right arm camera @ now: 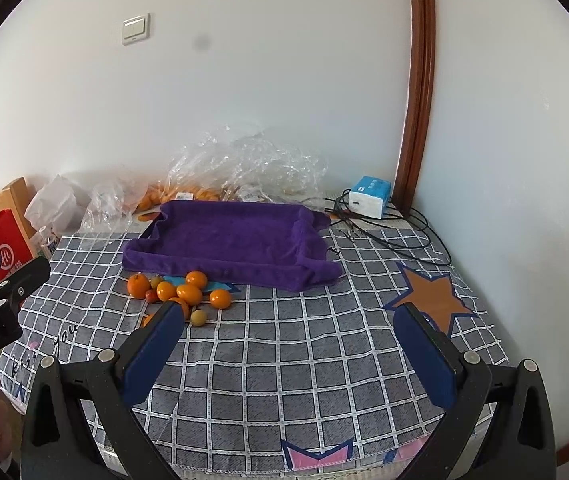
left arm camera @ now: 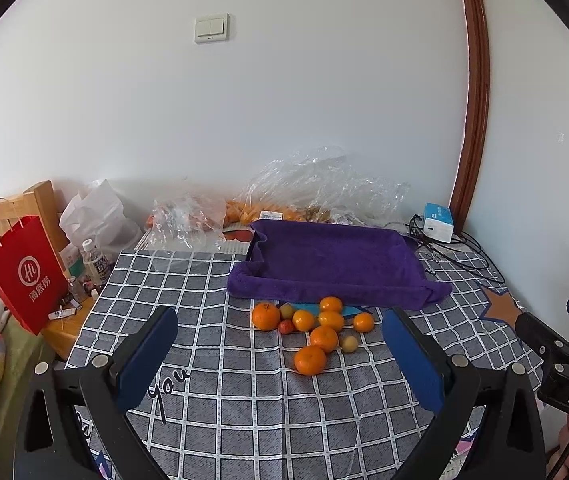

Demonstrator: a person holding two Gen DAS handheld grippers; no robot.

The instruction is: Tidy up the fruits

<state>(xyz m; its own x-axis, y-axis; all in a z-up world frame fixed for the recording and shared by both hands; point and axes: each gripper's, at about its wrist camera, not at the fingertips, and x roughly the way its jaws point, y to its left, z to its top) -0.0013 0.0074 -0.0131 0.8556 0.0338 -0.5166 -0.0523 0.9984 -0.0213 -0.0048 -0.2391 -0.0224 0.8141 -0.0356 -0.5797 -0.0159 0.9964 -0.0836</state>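
Several oranges (left arm camera: 310, 359) lie in a cluster on the checked tablecloth (left arm camera: 244, 400), with a small red fruit (left arm camera: 285, 326) and two small yellow-green fruits (left arm camera: 349, 343) among them. The cluster also shows in the right wrist view (right arm camera: 188, 294). Just behind it stands a tray lined with a purple towel (left arm camera: 336, 264), which the right wrist view (right arm camera: 232, 240) shows with nothing in it. My left gripper (left arm camera: 280, 364) is open and empty, in front of the cluster. My right gripper (right arm camera: 288, 356) is open and empty, to the right of the fruit.
Crumpled clear plastic bags (left arm camera: 316, 192) with more oranges lie against the back wall. A white and blue box (left arm camera: 438, 222) with black cables (right arm camera: 388, 232) sits at the back right. A red paper bag (left arm camera: 24, 276), bottles and a white bag crowd the left side.
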